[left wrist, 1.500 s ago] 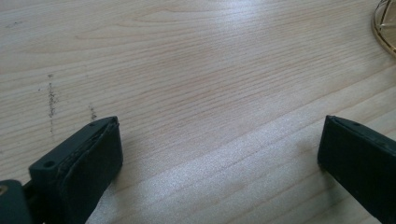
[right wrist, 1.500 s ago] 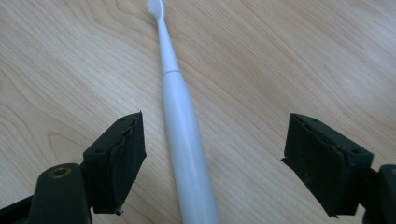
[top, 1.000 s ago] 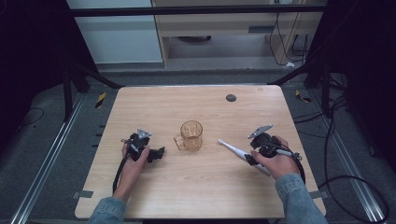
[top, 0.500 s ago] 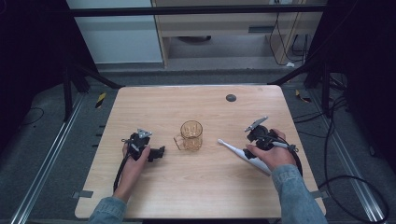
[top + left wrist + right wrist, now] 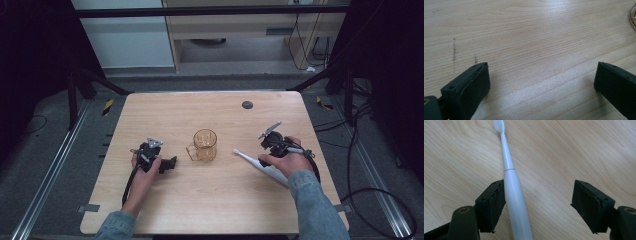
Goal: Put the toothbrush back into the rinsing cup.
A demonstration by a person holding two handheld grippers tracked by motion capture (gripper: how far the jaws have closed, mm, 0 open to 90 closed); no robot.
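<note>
White toothbrush (image 5: 511, 187) lies between right gripper's (image 5: 537, 205) parted jaws, against one.

right gripper (image 5: 539, 202): has moved over the toothbrush (image 5: 511, 192)
jaws: have been closing, toothbrush between them, not yet gripped

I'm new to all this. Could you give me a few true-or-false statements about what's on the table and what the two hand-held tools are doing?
1. The toothbrush lies flat on the table. True.
2. The right gripper has its fingers clamped on the toothbrush. False: they stand apart, with only one finger beside the handle.
3. The glass mug stands upright between the two hands. True.
4. The left gripper holds the mug. False: its fingers are open over bare wood.
5. The toothbrush stands in the mug. False: it lies to the mug's right.
</note>
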